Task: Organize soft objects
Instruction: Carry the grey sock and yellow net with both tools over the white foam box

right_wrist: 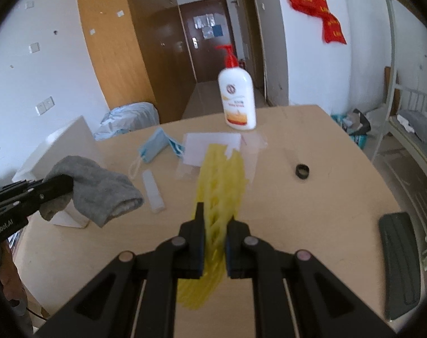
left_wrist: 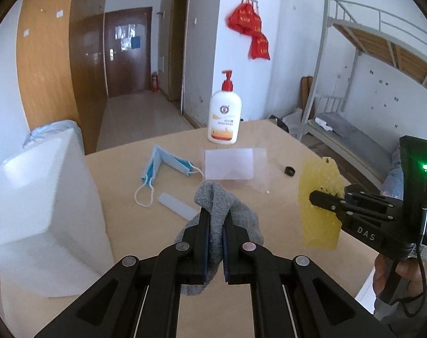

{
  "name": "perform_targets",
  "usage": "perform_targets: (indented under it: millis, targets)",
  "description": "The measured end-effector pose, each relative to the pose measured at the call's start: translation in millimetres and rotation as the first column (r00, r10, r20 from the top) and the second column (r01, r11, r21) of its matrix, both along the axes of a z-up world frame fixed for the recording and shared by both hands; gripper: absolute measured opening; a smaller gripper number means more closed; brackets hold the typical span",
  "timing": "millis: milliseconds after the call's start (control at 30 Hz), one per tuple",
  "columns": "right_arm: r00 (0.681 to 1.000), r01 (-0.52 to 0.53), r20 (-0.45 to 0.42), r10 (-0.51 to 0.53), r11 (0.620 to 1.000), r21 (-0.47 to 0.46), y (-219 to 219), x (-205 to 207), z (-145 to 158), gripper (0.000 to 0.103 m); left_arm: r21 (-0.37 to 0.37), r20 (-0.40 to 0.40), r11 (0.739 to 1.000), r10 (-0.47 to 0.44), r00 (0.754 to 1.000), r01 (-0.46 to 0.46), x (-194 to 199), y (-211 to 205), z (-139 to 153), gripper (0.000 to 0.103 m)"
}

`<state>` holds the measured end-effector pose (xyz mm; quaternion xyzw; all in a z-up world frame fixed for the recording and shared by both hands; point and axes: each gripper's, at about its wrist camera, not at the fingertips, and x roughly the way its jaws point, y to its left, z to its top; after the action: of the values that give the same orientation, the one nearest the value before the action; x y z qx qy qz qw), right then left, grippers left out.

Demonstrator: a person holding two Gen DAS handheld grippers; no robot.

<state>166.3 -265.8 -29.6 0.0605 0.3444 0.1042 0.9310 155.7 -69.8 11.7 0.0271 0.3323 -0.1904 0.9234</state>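
My left gripper (left_wrist: 215,218) is shut on a grey sock (left_wrist: 227,202) and holds it above the wooden table (left_wrist: 269,253). The sock also shows in the right wrist view (right_wrist: 100,188), hanging from the left gripper (right_wrist: 64,186). My right gripper (right_wrist: 215,217) is shut on a yellow foam net (right_wrist: 221,180), held above the table; it also shows in the left wrist view (left_wrist: 320,197) with the right gripper (left_wrist: 317,197). A blue face mask (left_wrist: 162,166) lies on the table behind the sock.
A white foam box (left_wrist: 36,205) stands at the table's left. A lotion pump bottle (left_wrist: 224,118) stands at the far edge. White sheets (left_wrist: 230,163), a clear strip (left_wrist: 176,205) and a small black cap (left_wrist: 290,171) lie on the table. A black pad (right_wrist: 399,264) lies at right.
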Motion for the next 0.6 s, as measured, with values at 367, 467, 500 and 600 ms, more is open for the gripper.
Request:
perform_targets:
  millis: [367,467,500,600]
  targets:
    - [0.994,-0.072,0.083,0.072,0.997,-0.006,28,-23,31,0.013,-0.009,0.066,0.998,0.069,0.995,-0.068,-38,23,21,0.008]
    - [0.99,-0.094,0.104,0.094,0.996,-0.009,35,-28,37,0.013,-0.007,0.084,0.996,0.084,0.993,-0.084,-47,30,27,0.008]
    - [0.989,-0.1,0.108,0.101,0.995,-0.009,36,-28,39,0.014,-0.012,0.088,0.996,0.091,0.992,-0.09,-50,33,28,0.008]
    - [0.984,-0.125,0.125,0.126,0.992,-0.012,43,-33,43,0.013,-0.023,0.096,0.994,0.111,0.989,-0.109,-56,42,31,0.008]
